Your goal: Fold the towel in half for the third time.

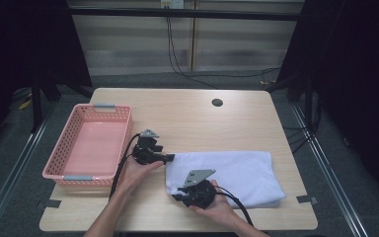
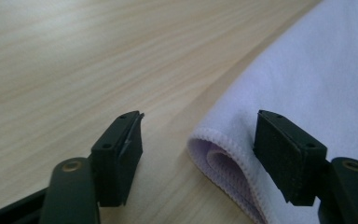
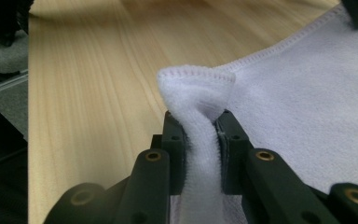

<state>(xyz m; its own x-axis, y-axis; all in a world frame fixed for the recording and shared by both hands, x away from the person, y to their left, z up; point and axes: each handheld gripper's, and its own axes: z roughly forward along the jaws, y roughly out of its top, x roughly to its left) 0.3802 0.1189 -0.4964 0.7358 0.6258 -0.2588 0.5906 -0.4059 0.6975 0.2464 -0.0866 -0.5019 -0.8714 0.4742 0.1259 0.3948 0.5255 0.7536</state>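
Pinching a towel (image 3: 200,93) fold, right gripper (image 3: 199,135) clamped; left gripper (image 2: 198,140) jaws apart around the towel's far-left corner, its right pad partly cut off.

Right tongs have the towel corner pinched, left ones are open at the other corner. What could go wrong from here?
1. The right tongs pinch only a narrow bunch of the white towel; a pull might slip it free.
2. The left tongs stand open around the folded corner; closing may catch only some of the layers, so the fold could open.
3. Lifting with one corner unheld would probably let the towel sag across the table.
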